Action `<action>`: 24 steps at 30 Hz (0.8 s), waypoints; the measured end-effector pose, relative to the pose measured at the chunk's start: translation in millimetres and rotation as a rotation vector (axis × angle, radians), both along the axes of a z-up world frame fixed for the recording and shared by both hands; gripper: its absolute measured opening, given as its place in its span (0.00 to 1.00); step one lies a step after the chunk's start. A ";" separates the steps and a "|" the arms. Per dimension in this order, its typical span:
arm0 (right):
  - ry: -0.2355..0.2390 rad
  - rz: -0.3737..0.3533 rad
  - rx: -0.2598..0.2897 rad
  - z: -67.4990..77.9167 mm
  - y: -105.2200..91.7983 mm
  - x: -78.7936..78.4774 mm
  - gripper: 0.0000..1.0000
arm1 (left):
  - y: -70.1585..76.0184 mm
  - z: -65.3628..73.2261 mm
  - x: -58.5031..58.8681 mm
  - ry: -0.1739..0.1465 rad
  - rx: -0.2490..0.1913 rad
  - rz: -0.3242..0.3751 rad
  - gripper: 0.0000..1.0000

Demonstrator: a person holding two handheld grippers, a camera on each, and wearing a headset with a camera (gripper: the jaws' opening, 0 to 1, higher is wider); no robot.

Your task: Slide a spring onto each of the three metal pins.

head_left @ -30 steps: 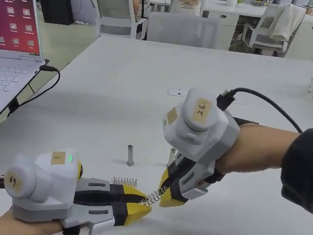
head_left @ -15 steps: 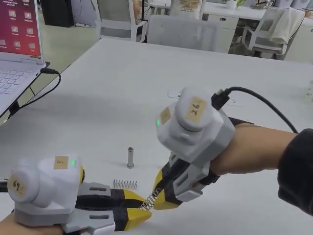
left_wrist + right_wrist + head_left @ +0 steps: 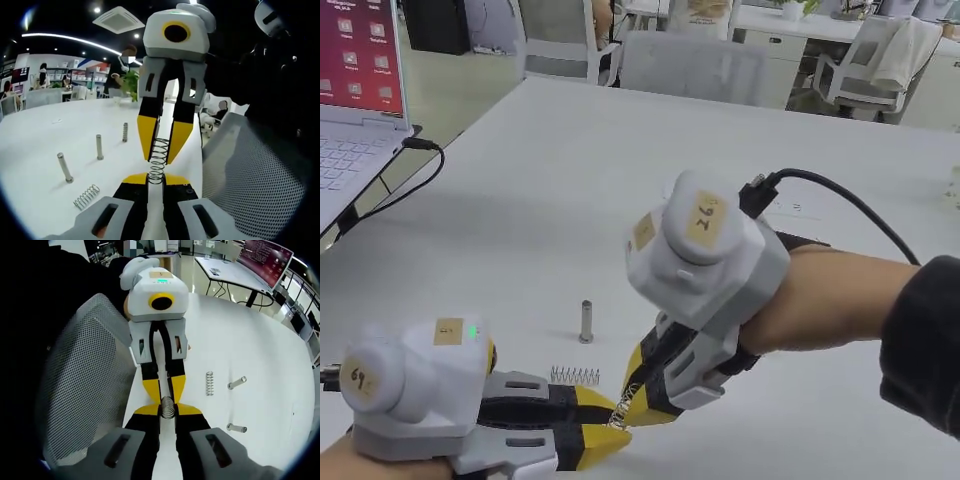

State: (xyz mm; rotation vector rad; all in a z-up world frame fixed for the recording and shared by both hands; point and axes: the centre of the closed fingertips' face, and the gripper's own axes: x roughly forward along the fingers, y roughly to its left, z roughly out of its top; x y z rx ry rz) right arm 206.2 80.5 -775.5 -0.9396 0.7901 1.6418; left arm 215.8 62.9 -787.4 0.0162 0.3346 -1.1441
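Spring (image 3: pixel 158 156) is held just off the table (image 3: pixel 570 200), spanning the two grippers. The left gripper (image 3: pixel 155 179) pinches one end, and the right gripper (image 3: pixel 168 411) looks clamped on the other. It's light, thin wire that would easily kink or flick away. Best to nip one end coil gently, leaving the bore free for a pin (image 3: pixel 237 383).
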 end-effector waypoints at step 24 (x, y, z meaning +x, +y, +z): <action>-0.026 0.003 -0.014 0.8 0.5 6.6 0.08 | 4.1 -0.2 8.1 -0.017 -0.005 0.031 0.18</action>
